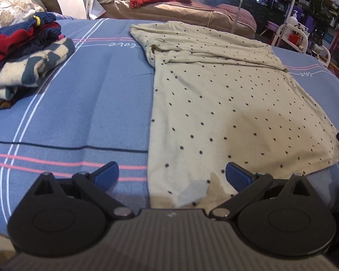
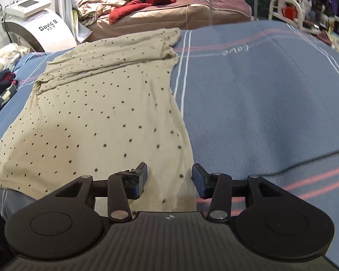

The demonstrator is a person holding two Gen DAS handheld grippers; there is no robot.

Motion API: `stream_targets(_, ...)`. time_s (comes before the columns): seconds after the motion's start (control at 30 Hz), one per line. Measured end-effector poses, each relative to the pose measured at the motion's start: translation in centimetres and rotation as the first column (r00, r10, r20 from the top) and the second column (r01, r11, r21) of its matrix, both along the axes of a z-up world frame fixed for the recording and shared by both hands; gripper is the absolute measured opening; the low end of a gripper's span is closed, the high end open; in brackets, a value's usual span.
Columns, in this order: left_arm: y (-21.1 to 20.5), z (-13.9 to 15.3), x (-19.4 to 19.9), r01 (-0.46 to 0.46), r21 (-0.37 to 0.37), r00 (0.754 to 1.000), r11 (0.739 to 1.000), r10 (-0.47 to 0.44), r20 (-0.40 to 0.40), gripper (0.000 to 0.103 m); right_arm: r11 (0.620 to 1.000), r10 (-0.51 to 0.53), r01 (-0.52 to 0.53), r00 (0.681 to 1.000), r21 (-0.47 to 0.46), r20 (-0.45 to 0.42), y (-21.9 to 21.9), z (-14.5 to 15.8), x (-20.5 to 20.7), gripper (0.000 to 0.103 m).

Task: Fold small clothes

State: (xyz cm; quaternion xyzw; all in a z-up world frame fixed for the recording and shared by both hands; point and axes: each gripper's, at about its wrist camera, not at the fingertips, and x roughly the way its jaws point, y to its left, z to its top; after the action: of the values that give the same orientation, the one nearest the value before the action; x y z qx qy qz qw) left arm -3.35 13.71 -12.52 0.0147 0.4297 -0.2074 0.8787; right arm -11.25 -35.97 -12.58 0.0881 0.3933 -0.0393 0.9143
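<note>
Holding both grippers low over the bed, nothing gripped in either. Far off my left gripper's (image 1: 172, 176) left side sits a pile of folded clothes (image 1: 22, 61), red, navy and blue-and-cream check, well apart from it. Left gripper jaws spread wide; blue pads (image 1: 108, 172) empty. Left pad hangs over the blue striped bedspread (image 1: 79, 103), right pad over the near hem of the cream polka-dot shirt (image 1: 214, 103). I can't tell if the pads touch the cloth; nothing is pinched between them.

The shirt lies flat ahead of the left gripper, running away from it, its left edge straight, the top part folded across with a sleeve bunched at upper left.

From my right gripper (image 2: 169, 179) the same shirt (image 2: 97, 103) spreads ahead and to the left, its right edge running straight down toward the jaws. Right gripper jaws partly open, a clear gap between the black pads (image 2: 142, 178), no cloth clamped. The shirt's near right corner lies below that gap; left pad over cloth, right pad at the shirt's edge where the bedspread (image 2: 260, 103) starts. Bare bedspread off the gripper's right side. A second bed (image 2: 158, 20) with red clothing far ahead.
</note>
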Motion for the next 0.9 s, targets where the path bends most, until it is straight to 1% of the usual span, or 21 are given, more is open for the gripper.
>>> stream_targets(0.03, -0.3, -0.1, -0.2, 0.007, -0.004, 1.0, 1.0, -0.007, -0.016, 0.103, 1.0, 0.003, -0.003, 1.0, 0.01, -0.006, 0.1, -0.1, -0.2, 0.076)
stream_targets(0.1, -0.8, -0.4, -0.4, -0.001, 0.008, 0.999, 1.0, 0.002, -0.045, 0.103, 1.0, 0.002, -0.002, 1.0, 0.0, -0.004, 0.5, -0.2, -0.4, 0.076)
stream_targets(0.17, -0.9, -0.5, -0.8, -0.004, -0.006, 0.999, 1.0, 0.004, -0.043, 0.103, 1.0, -0.005, 0.005, 1.0, 0.01, -0.001, 0.5, -0.3, -0.6, 0.076)
stream_targets(0.23, -0.7, -0.7, -1.1, -0.012, -0.021, 0.998, 1.0, 0.011, -0.06, 0.103, 1.0, -0.016, 0.016, 1.0, 0.024, 0.002, 0.3, -0.4, -0.9, 0.077)
stream_targets(0.33, -0.5, -1.0, -1.3, -0.014, -0.042, 0.997, 0.999, 0.01, -0.077, 0.103, 0.998, -0.024, 0.023, 1.0, 0.051, 0.009, 0.1, -0.5, -1.7, 0.081)
stream_targets(0.4, -0.5, -1.4, -1.3, -0.012, -0.043, 0.996, 0.999, 0.008, -0.09, 0.103, 0.998, -0.025, 0.024, 1.0, 0.062, 0.009, 0.0, -0.5, -2.0, 0.103)
stream_targets(0.5, -1.0, -1.7, -1.4, -0.026, -0.023, 0.996, 0.999, 0.023, -0.09, 0.103, 0.996, -0.045, 0.045, 0.999, 0.074, 0.004, -0.3, -0.8, -2.5, 0.103)
stream_targets(0.57, -1.7, -1.8, -1.5, -0.028, 0.015, 0.997, 1.0, 0.029, -0.077, 0.103, 0.994, -0.067, 0.066, 0.998, 0.089, 0.014, -0.6, -0.9, -2.5, 0.103)
stream_targets(0.63, -2.4, -1.9, -1.7, -0.037, 0.054, 0.997, 0.998, 0.041, -0.07, 0.103, 0.989, -0.09, 0.087, 0.996, 0.123, 0.016, -0.9, -1.0, -2.3, 0.103)
stream_targets(0.7, -2.8, -2.0, -1.5, -0.041, 0.079, 0.996, 0.996, 0.047, -0.079, 0.103, 0.985, -0.105, 0.102, 0.994, 0.142, 0.013, -1.3, -1.2, -2.2, 0.103)
stream_targets(0.73, -2.8, -1.9, -1.4, -0.045, 0.078, 0.995, 0.996, 0.052, -0.089, 0.103, 0.982, -0.111, 0.109, 0.994, 0.155, 0.01, -1.4, -1.3, -2.2, 0.103)
stream_targets(0.77, -2.7, -1.8, -1.2, -0.051, 0.062, 0.993, 0.997, 0.057, -0.101, 0.103, 0.979, -0.117, 0.113, 0.993, 0.167, 0.01, -1.6, -1.4, -2.2, 0.103)
stream_targets(0.83, -1.9, -1.4, -1.0, -0.057, -0.051, 0.988, 0.997, 0.049, -0.148, 0.103, 0.977, -0.108, 0.104, 0.994, 0.184, 0.011, -1.6, -1.4, -2.3, 0.103)
stream_targets(0.87, -1.5, -1.4, -0.9, -0.063, -0.109, 0.985, 0.992, 0.044, -0.169, 0.103, 0.977, -0.094, 0.09, 0.996, 0.191, 0.011, -1.5, -1.5, -2.3, 0.103)
stream_targets(0.9, -1.2, -1.4, -0.8, -0.068, -0.143, 0.982, 0.987, 0.042, -0.182, 0.103, 0.977, -0.076, 0.072, 0.997, 0.2, 0.012, -1.4, -1.5, -2.3, 0.103)
